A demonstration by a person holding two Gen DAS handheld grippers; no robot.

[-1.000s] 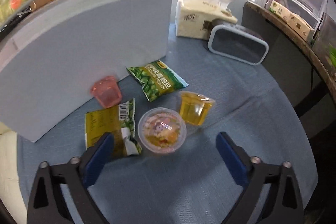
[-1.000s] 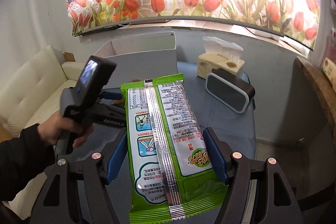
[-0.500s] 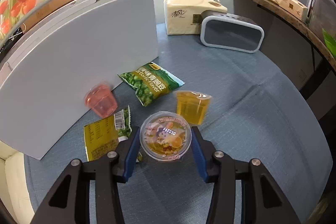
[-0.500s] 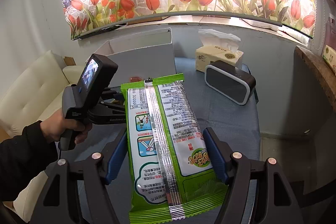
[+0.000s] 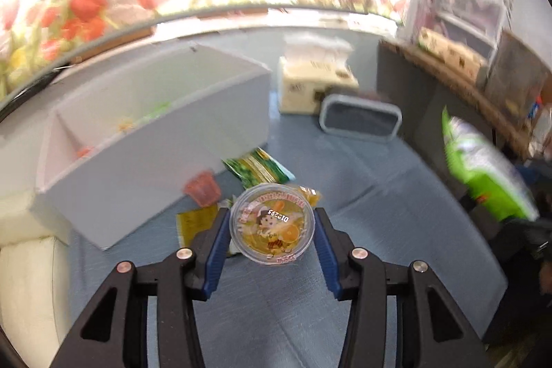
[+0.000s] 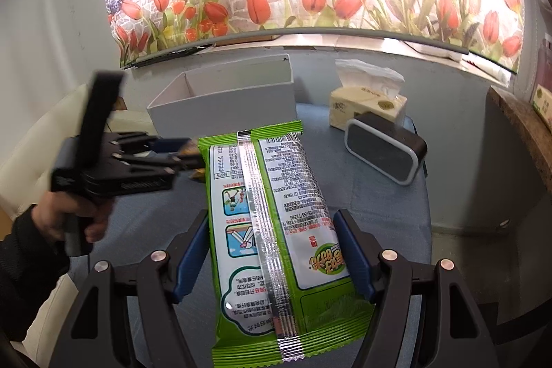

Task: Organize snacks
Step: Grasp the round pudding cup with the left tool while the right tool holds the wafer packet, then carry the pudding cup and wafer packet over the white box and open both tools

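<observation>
My left gripper [image 5: 272, 225] is shut on a round fruit jelly cup [image 5: 272, 223] with a cartoon lid and holds it above the blue table. Below it lie a pink jelly cup [image 5: 203, 192], a green pea packet [image 5: 257, 168], a yellow-green packet [image 5: 195, 226] and an orange jelly cup [image 5: 308, 194]. My right gripper [image 6: 272, 250] is shut on a large green snack bag [image 6: 272, 230], held above the table; it also shows at the right of the left wrist view [image 5: 483, 175]. The left gripper shows in the right wrist view [image 6: 186, 157]. The white storage box [image 5: 145, 140] [image 6: 224, 99] stands open at the left.
A tissue box [image 5: 315, 85] [image 6: 367, 102] and a grey speaker [image 5: 360, 119] [image 6: 386, 154] stand at the back of the table. A wooden shelf [image 5: 459, 81] runs along the right. A cream sofa [image 6: 41, 140] is on the left.
My left gripper closed on the round jelly cup and lifted it off the table, so the box's inside now shows. The right gripper kept holding the green bag almost still.
</observation>
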